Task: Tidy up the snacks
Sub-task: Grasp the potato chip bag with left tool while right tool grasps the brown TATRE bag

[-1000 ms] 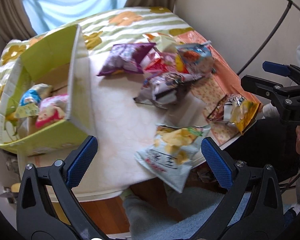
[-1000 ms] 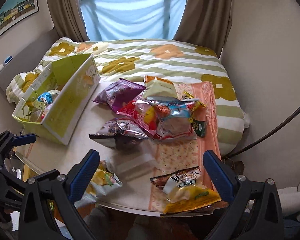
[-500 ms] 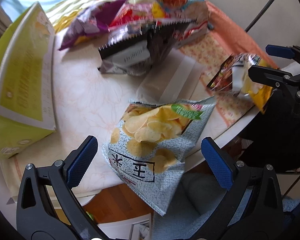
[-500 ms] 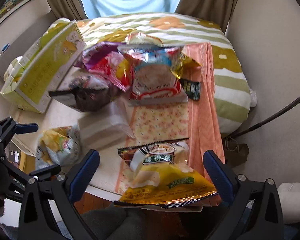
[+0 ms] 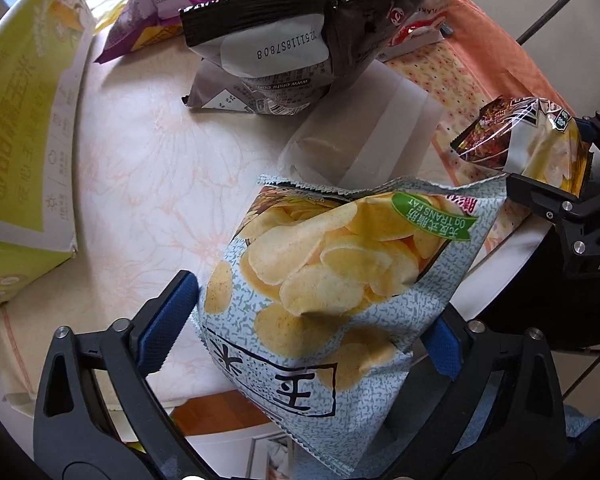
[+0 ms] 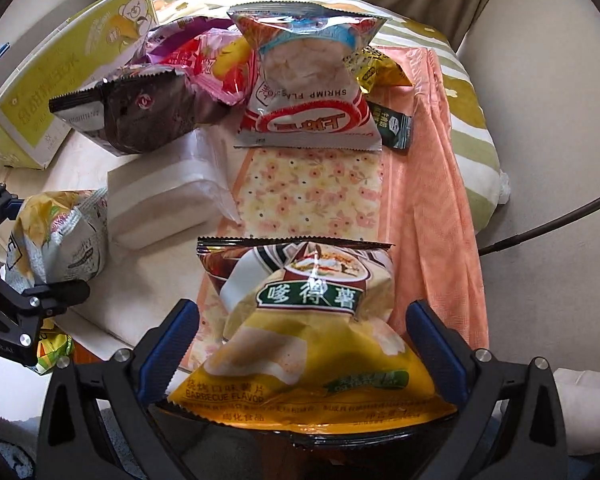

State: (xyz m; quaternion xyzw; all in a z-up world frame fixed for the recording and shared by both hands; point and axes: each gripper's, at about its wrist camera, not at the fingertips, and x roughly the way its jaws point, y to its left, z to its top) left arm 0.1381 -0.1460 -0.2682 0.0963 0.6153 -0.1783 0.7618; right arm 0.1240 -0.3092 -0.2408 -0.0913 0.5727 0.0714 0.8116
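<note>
A pale blue-grey potato chip bag [image 5: 320, 280] lies over the table's near edge, between the fingers of my left gripper [image 5: 302, 332]. The jaws are closing, and the blue pads [image 5: 168, 320] stand right at the bag's sides without visibly squeezing it. A yellow barbecue chip bag [image 6: 304, 320] lies on the floral cloth [image 6: 312, 192] between the wide-open fingers of my right gripper [image 6: 300, 344]. Neither pad presses on it. The yellow-green carton [image 5: 24, 140] stands at the left.
Farther back lie a dark brown bag [image 5: 280, 40], a shrimp-flavour bag [image 6: 304, 80], a purple bag [image 5: 140, 20] and a white wrapped block [image 6: 160, 196]. The table's edge [image 5: 512, 240] runs close under both grippers. A flowered bed [image 6: 468, 120] lies beyond.
Both grippers have come down and tipped toward the table. Each now has a chip bag between its fingers. The left jaws have narrowed a little.
</note>
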